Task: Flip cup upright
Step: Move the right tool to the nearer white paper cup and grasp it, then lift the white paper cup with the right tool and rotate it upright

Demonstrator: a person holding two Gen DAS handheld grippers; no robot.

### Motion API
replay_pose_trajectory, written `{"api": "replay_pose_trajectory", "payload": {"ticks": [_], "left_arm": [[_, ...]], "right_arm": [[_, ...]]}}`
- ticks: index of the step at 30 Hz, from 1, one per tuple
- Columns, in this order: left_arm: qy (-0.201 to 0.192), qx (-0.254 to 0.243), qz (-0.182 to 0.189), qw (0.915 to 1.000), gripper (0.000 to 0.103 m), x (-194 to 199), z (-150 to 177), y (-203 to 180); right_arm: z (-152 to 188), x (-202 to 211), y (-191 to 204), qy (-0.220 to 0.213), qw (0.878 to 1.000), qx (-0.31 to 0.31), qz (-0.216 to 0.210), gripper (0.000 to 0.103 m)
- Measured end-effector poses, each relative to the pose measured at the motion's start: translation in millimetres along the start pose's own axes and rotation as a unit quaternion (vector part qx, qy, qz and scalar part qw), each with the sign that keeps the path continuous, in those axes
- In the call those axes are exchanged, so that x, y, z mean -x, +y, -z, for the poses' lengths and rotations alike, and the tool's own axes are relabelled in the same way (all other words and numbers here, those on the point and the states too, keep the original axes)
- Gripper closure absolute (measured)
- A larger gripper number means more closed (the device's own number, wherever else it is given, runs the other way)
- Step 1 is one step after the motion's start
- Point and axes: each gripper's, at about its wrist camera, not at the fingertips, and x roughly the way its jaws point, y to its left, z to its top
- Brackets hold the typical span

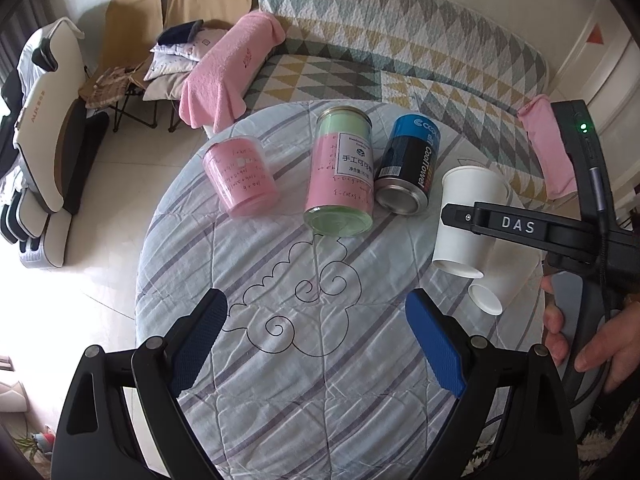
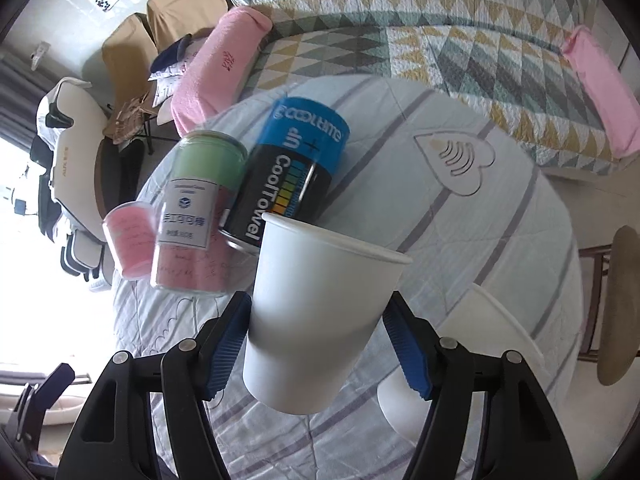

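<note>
A white paper cup (image 2: 320, 312) sits between the blue pads of my right gripper (image 2: 316, 344), which is shut on it and holds it above the table, rim up and tilted. In the left wrist view the same cup (image 1: 464, 216) shows with the right gripper's black finger (image 1: 516, 226) across it. A second white paper cup (image 1: 504, 276) lies on its side on the table beside it; it also shows in the right wrist view (image 2: 468, 344). My left gripper (image 1: 316, 340) is open and empty over the table's near part.
A round table with a striped quilted cover (image 1: 280, 360) holds a pink cup (image 1: 242, 178), a pink and green jar (image 1: 344, 172) and a blue and black CoolTowel can (image 1: 412, 168), all lying down. A patterned sofa (image 1: 380, 40) stands behind. A stool (image 2: 620, 304) is at the right.
</note>
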Motion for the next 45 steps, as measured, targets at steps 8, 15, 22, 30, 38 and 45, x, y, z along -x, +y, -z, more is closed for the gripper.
{"api": "replay_pose_trajectory", "payload": {"ticks": [8, 15, 22, 30, 38, 45], "left_arm": [[-0.019, 0.002, -0.004, 0.9998, 0.011, 21, 18, -2], [-0.012, 0.032, -0.022, 0.9992, 0.011, 32, 54, 1], [0.008, 0.067, -0.034, 0.9971, 0.009, 32, 92, 2], [0.002, 0.068, -0.028, 0.9972, 0.005, 40, 103, -14], [0.005, 0.046, -0.004, 0.9989, 0.002, 33, 95, -44], [0.036, 0.014, 0.025, 0.999, 0.001, 3, 83, -77]], "right_arm": [[32, 27, 22, 0.013, 0.998, 0.064, -0.022, 0.034], [83, 10, 30, 0.078, 0.99, 0.118, -0.028, 0.034], [122, -6, 26, 0.117, 0.982, 0.139, -0.042, 0.032], [126, 26, 17, 0.084, 0.985, 0.142, -0.055, 0.023], [108, 66, -18, 0.05, 0.994, 0.081, -0.054, 0.023], [95, 93, -48, 0.007, 0.999, 0.042, -0.029, 0.023]]}}
